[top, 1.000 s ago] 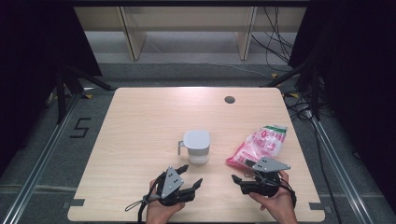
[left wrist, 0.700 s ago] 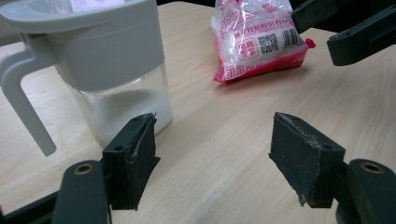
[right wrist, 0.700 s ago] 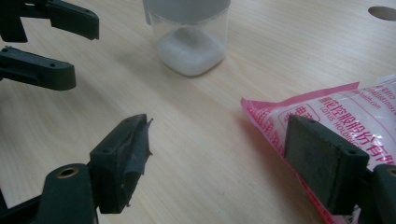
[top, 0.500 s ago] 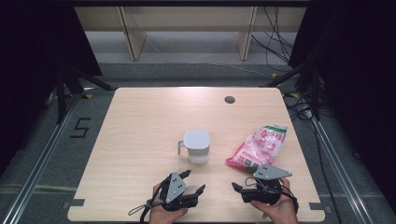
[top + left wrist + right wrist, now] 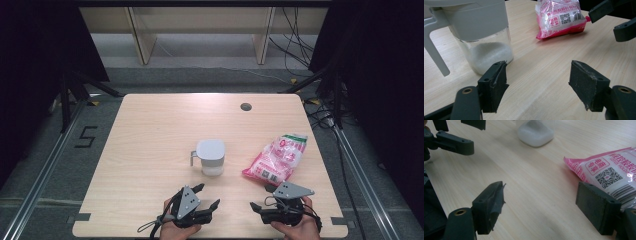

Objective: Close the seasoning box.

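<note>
— Jar [image 5: 210, 156] first: where did we have it?
— Mid-table [image 5: 150, 130], lid and side handle grey, white grains at the bottom. We saw it just ahead of the left gripper [image 5: 206, 195]. In the left gripper view the lid top was cut off by the frame edge, and in the right gripper view we got the base w/ the grains, nothing more.
— Left gripper's jaws?
— Wide apart, nothing btwn them but bare wood; both pads [image 5: 494, 83] worn at the edges. Jar sat off by the left jaw, not touching.
— Right gripper [image 5: 260, 197]?
— Also spread wide and empty. We noted the pink-and-white bag [image 5: 277, 160] near its right jaw; that jaw covered the bag's near corner in the right gripper view, so we couldn't tell if they touched. From above they looked apart.
— Bag print?
— QR code and barcode clear, the lettering too small for us to read. Bag lay flat, right of the jar, well apart from it.
— Hands?
— Mostly hidden under the grippers, wrists cut off at the bottom edge.
</note>
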The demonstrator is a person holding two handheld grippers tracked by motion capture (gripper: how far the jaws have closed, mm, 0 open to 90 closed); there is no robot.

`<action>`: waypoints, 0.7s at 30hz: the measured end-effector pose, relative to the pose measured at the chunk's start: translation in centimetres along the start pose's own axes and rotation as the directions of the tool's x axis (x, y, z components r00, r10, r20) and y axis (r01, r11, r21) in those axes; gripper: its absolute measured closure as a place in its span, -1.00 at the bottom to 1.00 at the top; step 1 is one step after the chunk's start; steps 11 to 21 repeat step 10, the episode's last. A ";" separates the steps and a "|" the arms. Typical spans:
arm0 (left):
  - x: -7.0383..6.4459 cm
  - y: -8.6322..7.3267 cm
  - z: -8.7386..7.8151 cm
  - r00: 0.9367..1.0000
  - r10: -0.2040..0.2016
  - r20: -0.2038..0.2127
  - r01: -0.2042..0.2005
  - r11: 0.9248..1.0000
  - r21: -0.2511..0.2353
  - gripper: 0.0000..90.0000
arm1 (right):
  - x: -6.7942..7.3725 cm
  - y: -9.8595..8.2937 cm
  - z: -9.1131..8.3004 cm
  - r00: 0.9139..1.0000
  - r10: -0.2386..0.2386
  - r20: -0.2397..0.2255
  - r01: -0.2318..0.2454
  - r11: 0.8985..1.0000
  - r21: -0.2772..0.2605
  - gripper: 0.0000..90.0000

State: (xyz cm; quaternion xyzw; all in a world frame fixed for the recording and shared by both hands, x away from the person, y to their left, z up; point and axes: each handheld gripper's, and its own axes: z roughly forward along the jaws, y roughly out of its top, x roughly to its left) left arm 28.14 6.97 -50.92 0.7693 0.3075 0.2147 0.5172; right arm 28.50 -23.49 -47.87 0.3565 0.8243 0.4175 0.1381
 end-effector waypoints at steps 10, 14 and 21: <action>0.2 -0.2 0.0 0.999 -0.032 -0.010 0.032 0.999 0.001 -0.36 | -0.4 -0.2 0.3 0.999 -0.032 -0.018 0.032 0.999 -0.004 -0.48; 0.2 -0.2 0.0 0.999 -0.032 -0.010 0.032 0.999 0.001 -0.36 | -0.4 -0.2 0.3 0.999 -0.032 -0.018 0.032 0.999 -0.004 -0.48; 0.2 -0.2 0.0 0.999 -0.032 -0.010 0.032 0.999 0.001 -0.36 | -0.4 -0.2 0.3 0.999 -0.032 -0.018 0.032 0.999 -0.004 -0.48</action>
